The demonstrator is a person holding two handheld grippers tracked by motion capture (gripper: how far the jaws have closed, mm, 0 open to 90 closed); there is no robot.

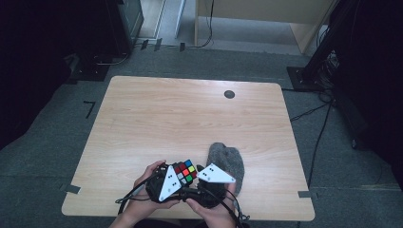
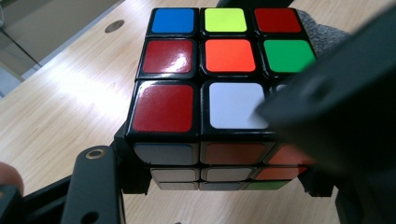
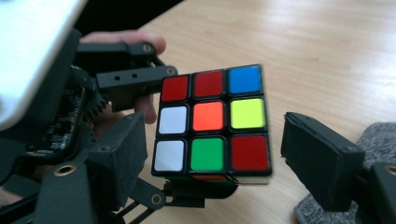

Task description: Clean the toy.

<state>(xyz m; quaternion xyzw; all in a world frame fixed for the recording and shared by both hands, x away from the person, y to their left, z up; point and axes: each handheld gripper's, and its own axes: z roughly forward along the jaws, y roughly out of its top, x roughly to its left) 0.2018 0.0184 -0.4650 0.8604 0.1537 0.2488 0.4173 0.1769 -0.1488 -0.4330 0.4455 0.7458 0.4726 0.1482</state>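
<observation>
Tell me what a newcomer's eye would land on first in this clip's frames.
The scrambled puzzle cube stands out first, its bright stickers held up near the front edge of the wooden table. The left gripper is clamped on it, while the right gripper has its jaws spread to either side of the cube without pressing it. A grey fuzzy cloth lies on the table just right of the hands.

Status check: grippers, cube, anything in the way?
Left gripper shut on cube. Right gripper open, jaws astride cube, clear of it. Grey cloth beside.
</observation>
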